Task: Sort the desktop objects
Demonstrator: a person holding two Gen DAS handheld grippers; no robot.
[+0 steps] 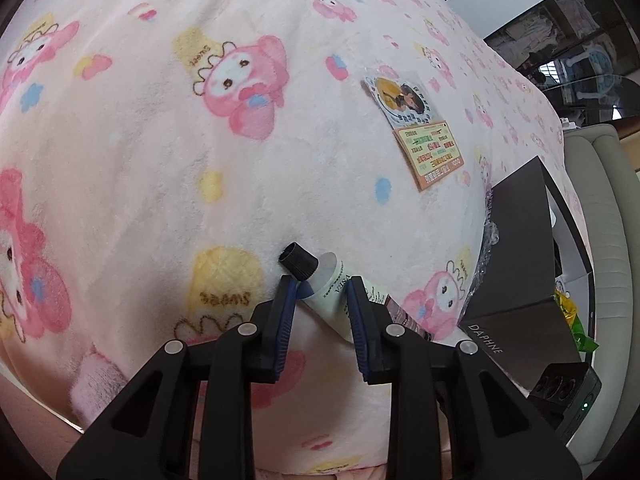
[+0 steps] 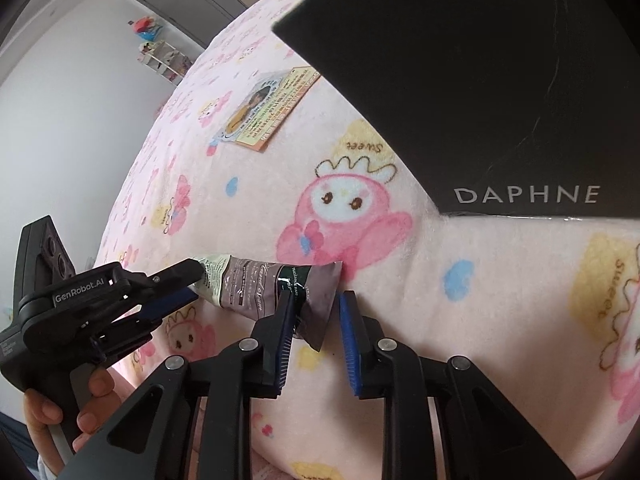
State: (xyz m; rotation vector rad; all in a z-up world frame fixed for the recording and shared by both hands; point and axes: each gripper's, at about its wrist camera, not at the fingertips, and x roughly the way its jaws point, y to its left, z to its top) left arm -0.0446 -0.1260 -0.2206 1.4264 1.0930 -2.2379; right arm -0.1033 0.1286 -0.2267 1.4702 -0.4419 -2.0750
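Down at 6 o'clock in the left wrist view, the left gripper [image 1: 322, 286] has its blue pads narrowed onto the pale neck end of a hand cream tube [image 1: 330, 284], pinching it just behind the black cap [image 1: 299, 265], which pokes out toward 11 o'clock. The tube lies on a pink cartoon blanket [image 1: 160, 160]. Up at 2 o'clock sit two printed cards [image 1: 416, 128], well apart from the tube, and at 3 o'clock there's a dark DAPHNE box [image 1: 516, 272]. Over in the right wrist view, the right gripper [image 2: 318, 300] sits around the tube's crimped tail [image 2: 320, 292], jaws only slightly apart; the left pad touches it, but I can't tell if the right one does. The left gripper [image 2: 188, 284] comes in from 9 o'clock, held by a hand [image 2: 72, 412]. The box [image 2: 500, 80] fills 1 o'clock, cards [image 2: 264, 112] at 11.
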